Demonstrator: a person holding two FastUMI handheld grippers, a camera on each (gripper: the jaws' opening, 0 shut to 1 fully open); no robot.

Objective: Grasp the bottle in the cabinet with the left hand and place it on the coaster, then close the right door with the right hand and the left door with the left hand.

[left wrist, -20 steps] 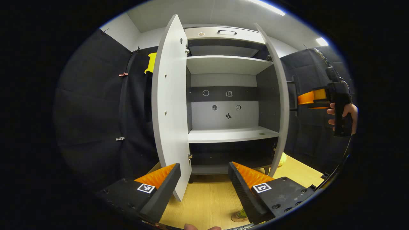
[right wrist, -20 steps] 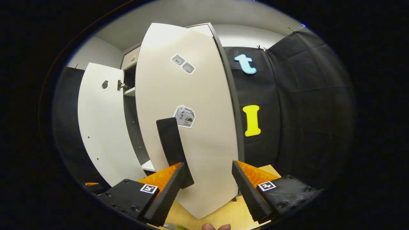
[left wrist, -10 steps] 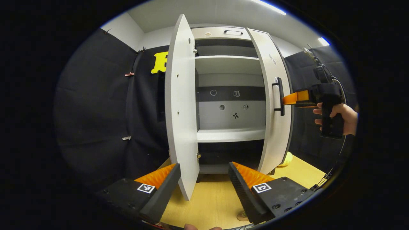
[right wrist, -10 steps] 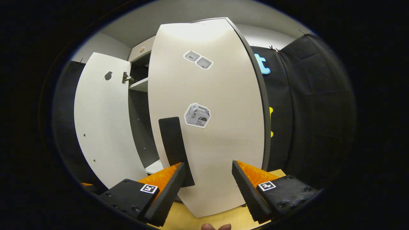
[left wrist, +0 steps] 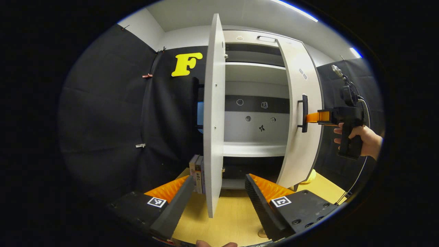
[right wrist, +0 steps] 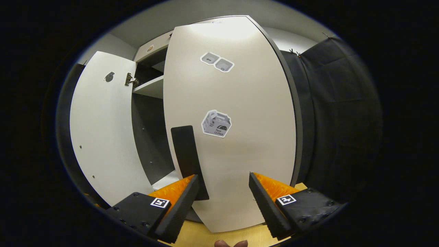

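Right door [right wrist: 236, 137] nearly shut, right tool [right wrist: 222, 192] spread against it; left tool [left wrist: 219, 192] spread

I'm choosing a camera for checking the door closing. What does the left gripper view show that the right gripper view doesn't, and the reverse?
Left gripper view: the cabinet's back wall, books standing beside the cabinet, the left door edge-on above the open left tool, and a hand holding the right tool at the right door.

Right gripper view: the box sticker on the right door's front, and the left door's broad inner face.

Shared: both doors, neither fully shut, the black handle and the wooden tabletop.
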